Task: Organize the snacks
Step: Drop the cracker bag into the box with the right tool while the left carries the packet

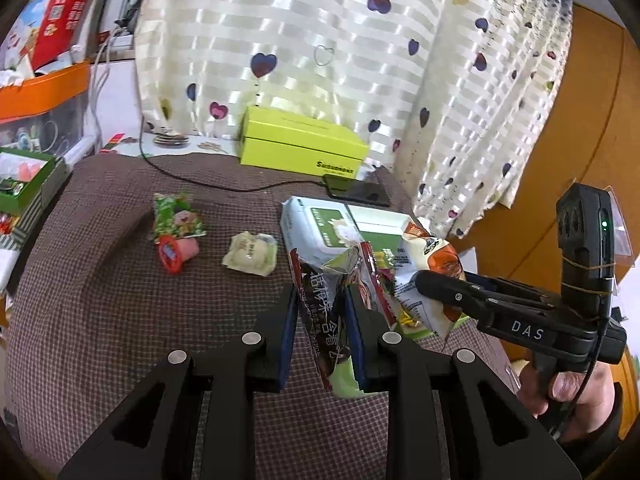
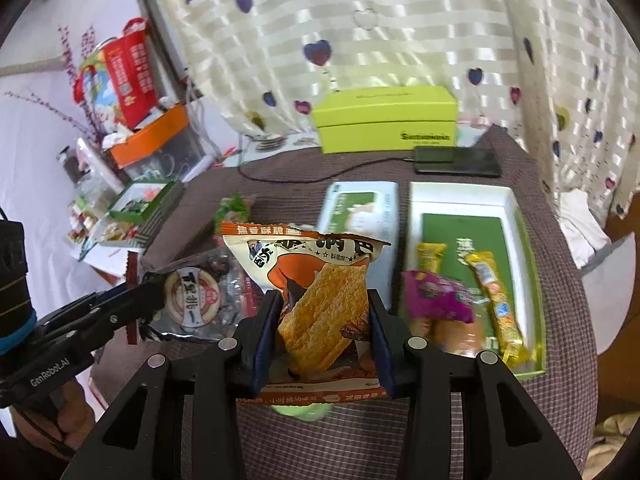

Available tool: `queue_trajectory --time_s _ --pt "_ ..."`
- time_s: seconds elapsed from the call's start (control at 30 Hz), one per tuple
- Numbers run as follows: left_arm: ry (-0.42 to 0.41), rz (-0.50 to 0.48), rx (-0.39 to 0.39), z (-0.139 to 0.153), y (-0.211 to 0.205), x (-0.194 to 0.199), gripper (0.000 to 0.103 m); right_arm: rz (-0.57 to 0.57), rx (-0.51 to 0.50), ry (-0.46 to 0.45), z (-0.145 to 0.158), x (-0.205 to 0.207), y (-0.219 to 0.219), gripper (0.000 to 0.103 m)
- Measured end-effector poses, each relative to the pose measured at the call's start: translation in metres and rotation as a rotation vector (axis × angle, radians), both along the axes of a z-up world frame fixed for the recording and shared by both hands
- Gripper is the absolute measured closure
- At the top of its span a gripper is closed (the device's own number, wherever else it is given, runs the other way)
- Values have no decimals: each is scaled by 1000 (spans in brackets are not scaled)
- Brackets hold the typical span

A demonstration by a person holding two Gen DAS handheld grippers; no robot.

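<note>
Right fingers (image 2: 325, 340) clamp the rice-cracker packet (image 2: 316, 296); open box (image 2: 516, 216) lies just right-forward. Left fingers (image 1: 322, 320) pinch a dark packet (image 1: 320, 304).

You hold a dark packet (image 1: 320, 312) and an orange cracker bag (image 2: 320, 304) upright; three snacks (image 1: 248, 256) lie on the tabletop, more in the white box (image 2: 516, 204).

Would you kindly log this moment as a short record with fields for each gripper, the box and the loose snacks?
left gripper: shut on dark snack packet
right gripper: shut on orange cracker packet
white box: open, holds yellow stick snack and purple packet
loose on checked tablecloth: green packet, pink jelly cup, pale wrapped snack
behind: lime box, phone on cable
</note>
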State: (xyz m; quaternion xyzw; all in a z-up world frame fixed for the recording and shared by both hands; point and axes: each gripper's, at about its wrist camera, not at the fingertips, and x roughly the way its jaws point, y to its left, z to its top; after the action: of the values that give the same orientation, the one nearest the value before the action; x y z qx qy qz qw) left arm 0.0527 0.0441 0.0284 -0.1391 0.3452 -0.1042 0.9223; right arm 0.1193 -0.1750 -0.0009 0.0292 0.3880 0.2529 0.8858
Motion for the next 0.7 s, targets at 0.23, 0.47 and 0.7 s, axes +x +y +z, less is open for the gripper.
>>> queue_trajectory --time_s 0.23,0.47,0.7 --pt "9 -48 5 -1 -20 16 78 -83 6 17 -8 11 -38 62" --pt "5 -79 10 0 -35 31 78 -153 8 25 -15 28 -69 62" --pt "-2 -91 8 1 -41 45 78 -234 -28 30 -26 55 -100 62"
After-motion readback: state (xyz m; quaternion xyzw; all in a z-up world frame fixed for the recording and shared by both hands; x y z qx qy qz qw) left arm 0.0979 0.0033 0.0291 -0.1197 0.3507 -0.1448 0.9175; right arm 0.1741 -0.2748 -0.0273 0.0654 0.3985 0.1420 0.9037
